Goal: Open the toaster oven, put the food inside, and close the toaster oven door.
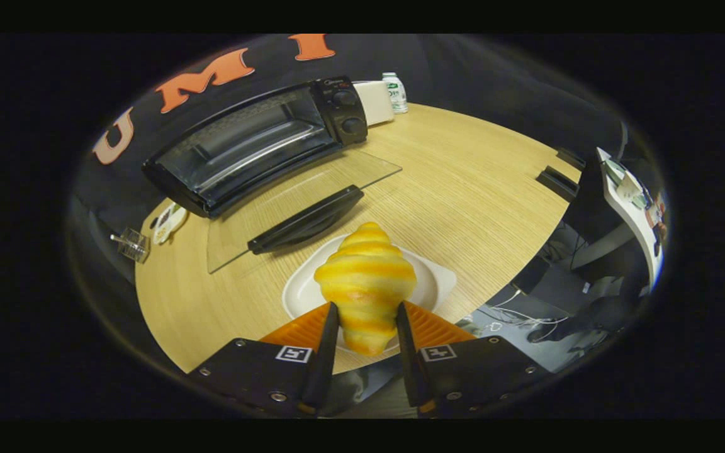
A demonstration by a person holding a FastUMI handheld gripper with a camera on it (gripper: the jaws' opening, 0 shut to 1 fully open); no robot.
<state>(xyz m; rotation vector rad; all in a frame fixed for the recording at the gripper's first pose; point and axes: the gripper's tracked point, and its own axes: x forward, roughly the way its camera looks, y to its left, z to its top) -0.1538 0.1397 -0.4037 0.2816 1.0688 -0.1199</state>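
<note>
Tool (365, 327) around striped golden croissant (367, 280)

No words or numbers can be read. The toaster oven (255, 141) has a small mark above its knobs, too small to make out. The bottle (394, 92) has a label with blurred print. The gripper (365, 309), its fingers pressing on the croissant (365, 277), carries a black-and-white square marker (293, 353) on each side.

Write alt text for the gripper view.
The gripper holds a yellow croissant between both fingers, above a white plate on a wooden table. Beyond it, a black toaster oven stands open, its glass door folded down flat.
</note>
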